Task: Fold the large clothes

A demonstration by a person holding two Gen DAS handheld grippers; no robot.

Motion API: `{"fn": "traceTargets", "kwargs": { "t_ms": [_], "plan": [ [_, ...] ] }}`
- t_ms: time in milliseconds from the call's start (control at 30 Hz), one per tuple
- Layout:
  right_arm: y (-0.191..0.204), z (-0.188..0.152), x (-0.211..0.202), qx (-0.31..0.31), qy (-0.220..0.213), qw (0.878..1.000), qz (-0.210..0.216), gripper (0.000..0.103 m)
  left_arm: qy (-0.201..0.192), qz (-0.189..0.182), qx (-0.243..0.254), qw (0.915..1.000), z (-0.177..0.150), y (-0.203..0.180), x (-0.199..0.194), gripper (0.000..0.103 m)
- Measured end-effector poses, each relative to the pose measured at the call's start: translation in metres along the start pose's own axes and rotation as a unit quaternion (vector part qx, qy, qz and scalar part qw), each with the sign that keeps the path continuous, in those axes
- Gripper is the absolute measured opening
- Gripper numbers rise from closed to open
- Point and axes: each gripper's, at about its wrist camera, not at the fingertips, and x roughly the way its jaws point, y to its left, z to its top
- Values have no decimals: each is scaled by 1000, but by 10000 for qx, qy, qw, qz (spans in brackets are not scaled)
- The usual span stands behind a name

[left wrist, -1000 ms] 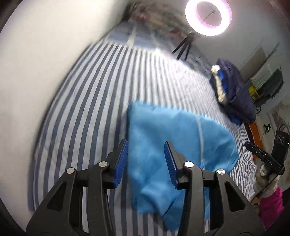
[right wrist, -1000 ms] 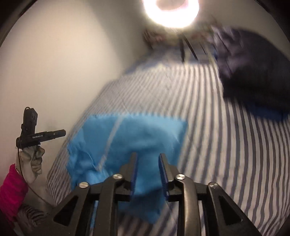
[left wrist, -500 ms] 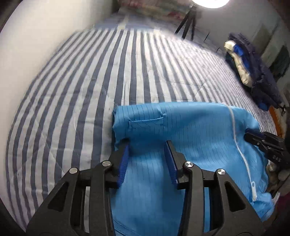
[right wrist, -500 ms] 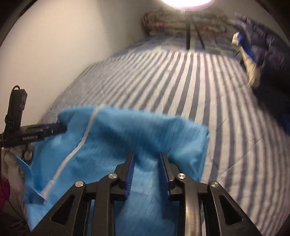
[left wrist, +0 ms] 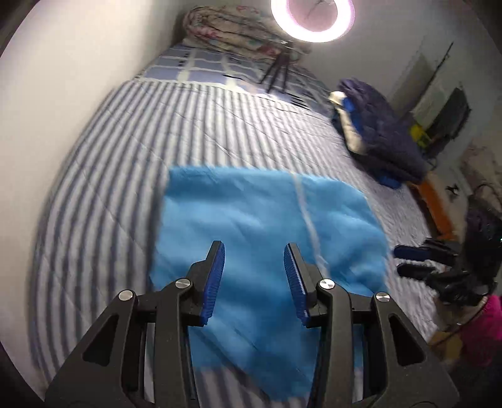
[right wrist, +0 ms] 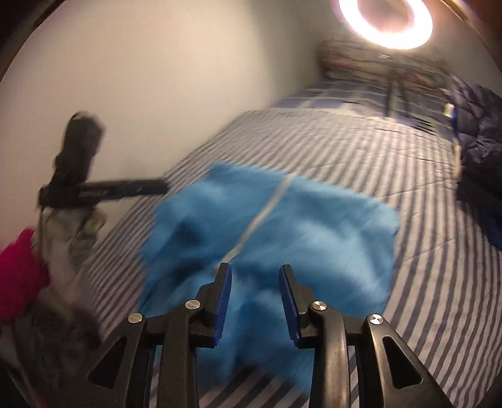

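The garment is bright blue with a pale, whitish zipper line. The bed cover has grey-blue and white stripes. Behind it lies a checked blue and white sheet. The jacket is dark navy. The gripper pads are deep blue on black arms. The sleeve is pink, and the ring lamp glows pinkish white.

This is a bedroom in a home. A wide bed with a blue-and-white striped cover fills the room beside a plain wall. At the far end lies a rolled floral quilt, with a ring light on a tripod.
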Motion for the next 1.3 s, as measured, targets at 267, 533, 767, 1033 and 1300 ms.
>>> {"fn": "traceTargets", "kwargs": {
  "t_ms": [267,533,767,1033,1300],
  "plan": [
    [38,-49,9,-1119,558,9921,-120,57,409,-1040,-317,9932,-81,-39,1,42],
    [30,-38,45,-1482,720,9842,-646,38,672,-1375,-148,9881,-110,-81,32,42],
    [2,-16,46,-647,485,9967,-51,33,606,-1348,-325,9885,-101,-89,52,42],
    [-36,-18,59,915,600,9879,1095,5,728,-1387,-502,9864,-107,-83,78,2],
    [-69,-26,57,2509,123,9422,2218,1,369,-1414,-180,9891,-119,-99,59,0]
  ]
}}
